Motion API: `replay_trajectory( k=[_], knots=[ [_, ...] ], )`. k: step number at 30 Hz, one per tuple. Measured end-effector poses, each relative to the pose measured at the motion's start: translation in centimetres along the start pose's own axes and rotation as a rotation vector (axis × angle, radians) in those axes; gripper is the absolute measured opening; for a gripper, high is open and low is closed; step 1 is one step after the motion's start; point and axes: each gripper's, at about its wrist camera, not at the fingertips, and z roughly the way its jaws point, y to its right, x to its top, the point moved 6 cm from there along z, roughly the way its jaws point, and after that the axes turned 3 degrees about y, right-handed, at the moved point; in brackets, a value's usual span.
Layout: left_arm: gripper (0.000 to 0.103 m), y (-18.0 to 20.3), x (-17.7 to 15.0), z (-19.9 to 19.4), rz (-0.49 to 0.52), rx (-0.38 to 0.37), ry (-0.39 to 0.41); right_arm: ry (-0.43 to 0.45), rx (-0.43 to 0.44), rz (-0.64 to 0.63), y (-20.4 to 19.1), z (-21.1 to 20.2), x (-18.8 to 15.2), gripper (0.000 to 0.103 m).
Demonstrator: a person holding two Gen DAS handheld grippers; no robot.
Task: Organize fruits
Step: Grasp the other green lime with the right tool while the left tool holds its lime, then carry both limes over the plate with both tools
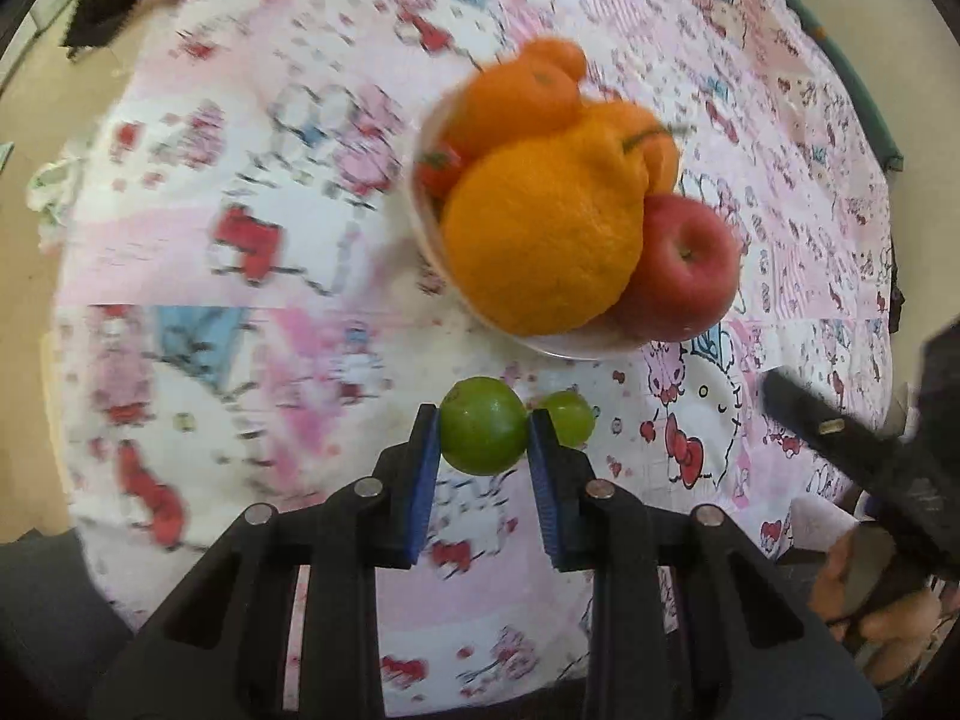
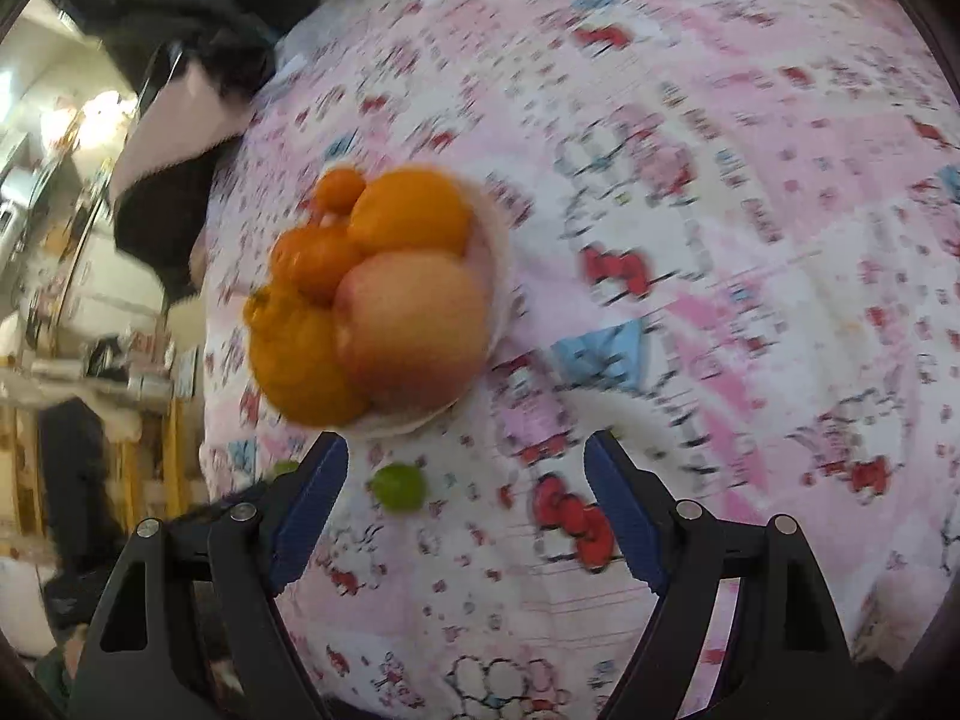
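Observation:
My left gripper [image 1: 483, 420] is shut on a green lime [image 1: 483, 441], its blue pads pressing both sides, just above the patterned cloth. A smaller green fruit [image 1: 567, 417] lies on the cloth right beside it. Behind them stands a white bowl [image 1: 576, 349] piled with oranges [image 1: 540, 240], a red apple [image 1: 684, 267] and a small tomato [image 1: 438, 171]. In the right wrist view my right gripper [image 2: 465, 456] is open and holds nothing. The small green fruit [image 2: 397, 487] lies below it, nearer the left pad. The bowl [image 2: 501, 258] sits just beyond.
A pink and white cartoon-print cloth [image 1: 240, 270] covers the table. The right gripper's black finger [image 1: 804, 414] and a person's hand [image 1: 870, 606] reach in from the right. Dark clothing [image 2: 180, 78] and household clutter lie past the table's left edge.

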Motion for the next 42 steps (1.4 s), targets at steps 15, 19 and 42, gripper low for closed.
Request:
replay_trajectory(
  k=[15,19,42],
  knots=[
    [0.025,-5.2,0.4,-4.4,-0.103,0.039,0.131,-0.182,-0.064,-0.209,-5.0,8.8,-3.9,0.049],
    [0.025,-5.4,0.4,-4.3,-0.108,0.044,0.137,-0.177,-0.091,-0.251,-5.2,9.5,-4.0,0.041],
    [0.025,-5.2,0.6,-3.9,-0.105,0.044,0.143,0.110,0.104,-0.126,-4.5,-2.4,2.2,0.033]
  ],
)
